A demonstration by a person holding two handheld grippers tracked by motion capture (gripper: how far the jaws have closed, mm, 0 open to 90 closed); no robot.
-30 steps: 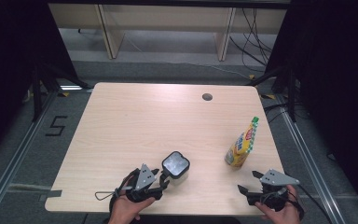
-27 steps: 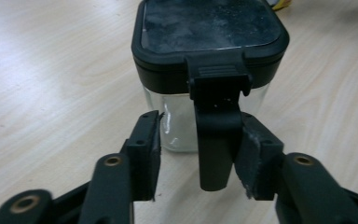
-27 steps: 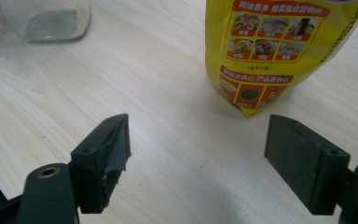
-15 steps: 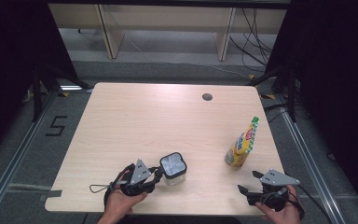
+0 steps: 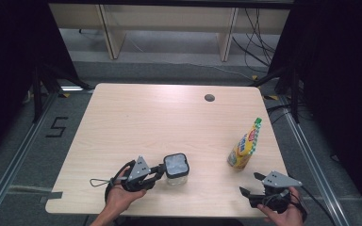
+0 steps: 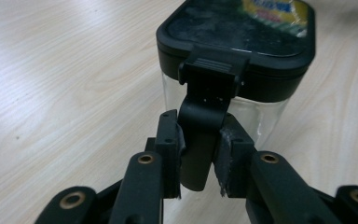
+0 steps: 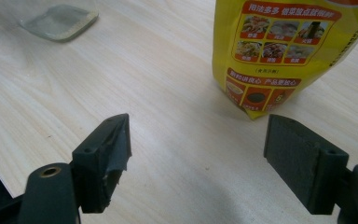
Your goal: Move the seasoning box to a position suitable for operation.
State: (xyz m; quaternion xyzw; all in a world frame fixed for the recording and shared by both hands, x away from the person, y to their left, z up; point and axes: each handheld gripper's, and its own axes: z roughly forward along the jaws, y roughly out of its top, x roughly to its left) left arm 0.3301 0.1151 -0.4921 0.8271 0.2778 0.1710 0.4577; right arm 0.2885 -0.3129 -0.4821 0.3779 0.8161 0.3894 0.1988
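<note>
The clear jar [image 5: 176,168] with its black lid [image 6: 237,33] stands near the front edge of the table [image 5: 169,117], left of centre. Your left gripper [image 6: 200,151] has just been closing its jaws, and they now pinch the lid's black latch tab [image 6: 204,126]. Your right gripper [image 7: 198,161] rests wide open at the front right corner, holding nothing, facing the yellow pouch [image 5: 244,146], which stands well apart from the jar

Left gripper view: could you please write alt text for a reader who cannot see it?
The left tongs have just been closing, and their pads now press both sides of the black latch that hangs from the black lid of a clear square container. The container stands upright on a light wooden table.
</note>
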